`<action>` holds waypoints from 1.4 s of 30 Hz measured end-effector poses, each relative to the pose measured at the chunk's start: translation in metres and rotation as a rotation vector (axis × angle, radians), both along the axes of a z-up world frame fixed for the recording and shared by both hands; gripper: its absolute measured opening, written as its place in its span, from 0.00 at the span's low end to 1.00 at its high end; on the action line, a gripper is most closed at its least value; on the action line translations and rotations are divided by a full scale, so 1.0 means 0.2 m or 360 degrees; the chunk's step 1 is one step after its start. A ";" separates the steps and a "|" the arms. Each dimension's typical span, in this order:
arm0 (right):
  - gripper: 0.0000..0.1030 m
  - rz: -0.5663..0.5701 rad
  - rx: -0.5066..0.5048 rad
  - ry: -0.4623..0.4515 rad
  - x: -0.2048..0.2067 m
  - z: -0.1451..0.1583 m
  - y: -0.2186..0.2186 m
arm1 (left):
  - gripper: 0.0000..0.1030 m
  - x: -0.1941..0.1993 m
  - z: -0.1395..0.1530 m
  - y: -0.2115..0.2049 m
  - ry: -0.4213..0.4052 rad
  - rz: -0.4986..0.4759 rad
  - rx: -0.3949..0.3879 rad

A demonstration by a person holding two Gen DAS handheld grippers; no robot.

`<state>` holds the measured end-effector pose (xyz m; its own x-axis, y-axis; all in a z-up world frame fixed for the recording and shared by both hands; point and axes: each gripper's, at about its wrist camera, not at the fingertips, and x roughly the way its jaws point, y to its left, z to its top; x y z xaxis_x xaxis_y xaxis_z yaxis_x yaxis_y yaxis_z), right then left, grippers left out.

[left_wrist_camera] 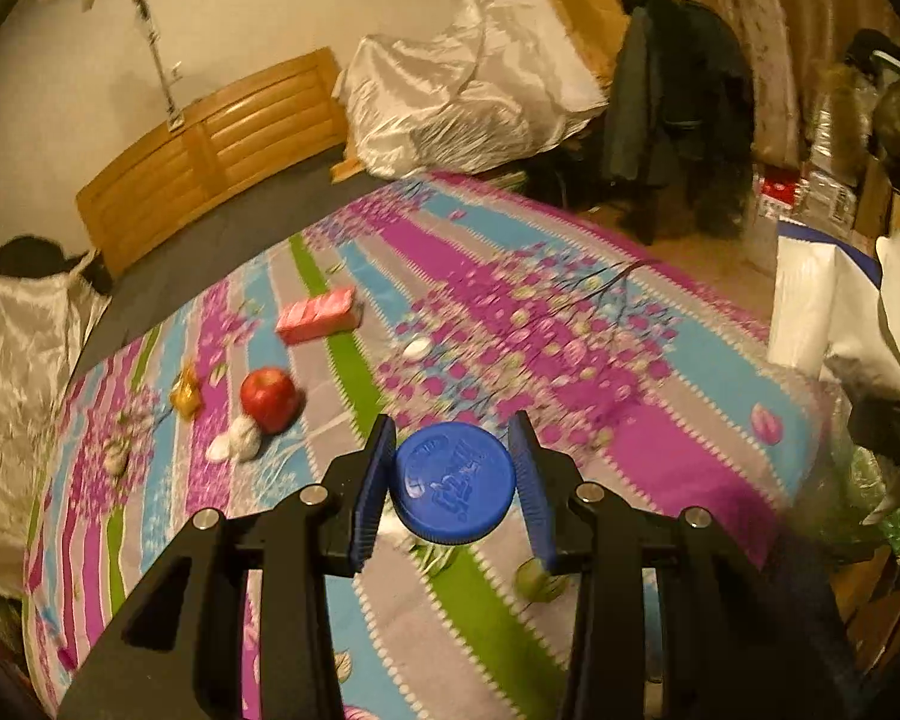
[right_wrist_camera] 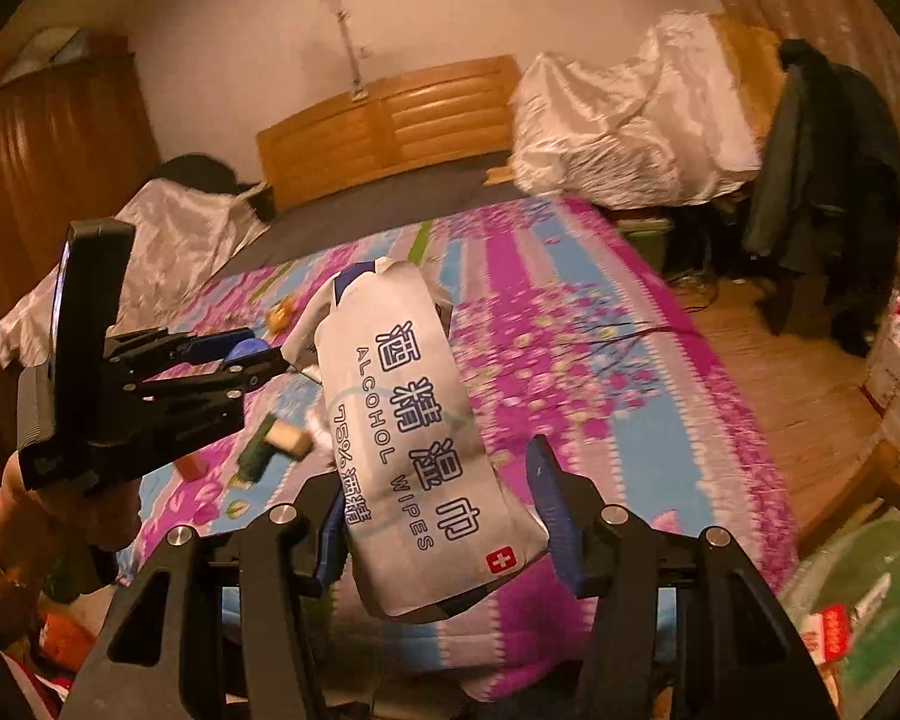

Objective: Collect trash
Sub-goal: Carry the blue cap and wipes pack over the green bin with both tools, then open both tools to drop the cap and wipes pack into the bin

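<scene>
My left gripper (left_wrist_camera: 453, 483) is shut on a blue bottle cap (left_wrist_camera: 455, 482) and holds it above the striped floral bedspread (left_wrist_camera: 570, 360). It also shows in the right wrist view (right_wrist_camera: 240, 348), at the left, with the cap (right_wrist_camera: 247, 349) between its fingers. My right gripper (right_wrist_camera: 444, 516) is shut on a white alcohol wipes packet (right_wrist_camera: 414, 420), held over the bed. On the bed lie a red apple (left_wrist_camera: 268, 399), crumpled white tissue (left_wrist_camera: 240, 441), a gold wrapper (left_wrist_camera: 186, 394), a pink packet (left_wrist_camera: 317, 316), a small white lid (left_wrist_camera: 417, 348) and a green scrap (left_wrist_camera: 537, 582).
A clear bag holding green and red trash (right_wrist_camera: 858, 618) sits at the bed's lower right corner. The wooden headboard (left_wrist_camera: 210, 150) stands at the far end. White covered bundles (left_wrist_camera: 462, 102) and a dark coat on a chair (left_wrist_camera: 672, 108) stand beyond the bed. A small brown block (right_wrist_camera: 288, 438) lies on the bedspread.
</scene>
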<state>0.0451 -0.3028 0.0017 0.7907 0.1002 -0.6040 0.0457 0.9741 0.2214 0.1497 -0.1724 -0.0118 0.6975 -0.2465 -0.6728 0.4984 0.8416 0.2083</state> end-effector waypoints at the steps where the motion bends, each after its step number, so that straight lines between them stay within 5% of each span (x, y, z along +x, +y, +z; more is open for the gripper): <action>1: 0.53 -0.0031 0.0004 -0.0009 -0.02 0.01 -0.04 | 0.36 -0.01 0.02 -0.05 -0.0015 -0.0033 0.0002; 19: 0.53 -0.0863 0.0033 -0.0039 -0.75 0.03 -0.93 | 0.37 -0.36 0.07 -0.99 -0.0070 -0.0650 0.0048; 30: 0.53 -0.1236 0.0010 -0.0016 -1.16 -0.03 -1.24 | 0.37 -0.62 0.02 -1.42 -0.0086 -0.0934 0.0111; 42: 0.53 -0.1431 0.0154 0.0089 -1.36 -0.18 -1.39 | 0.37 -0.90 -0.07 -1.72 -0.0108 -0.1183 0.0176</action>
<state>-0.2272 -0.5808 -0.0338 0.5649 -0.4886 -0.6649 0.7935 0.5428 0.2752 -0.0302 -0.5163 -0.0258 0.4149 -0.6019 -0.6824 0.9097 0.2612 0.3227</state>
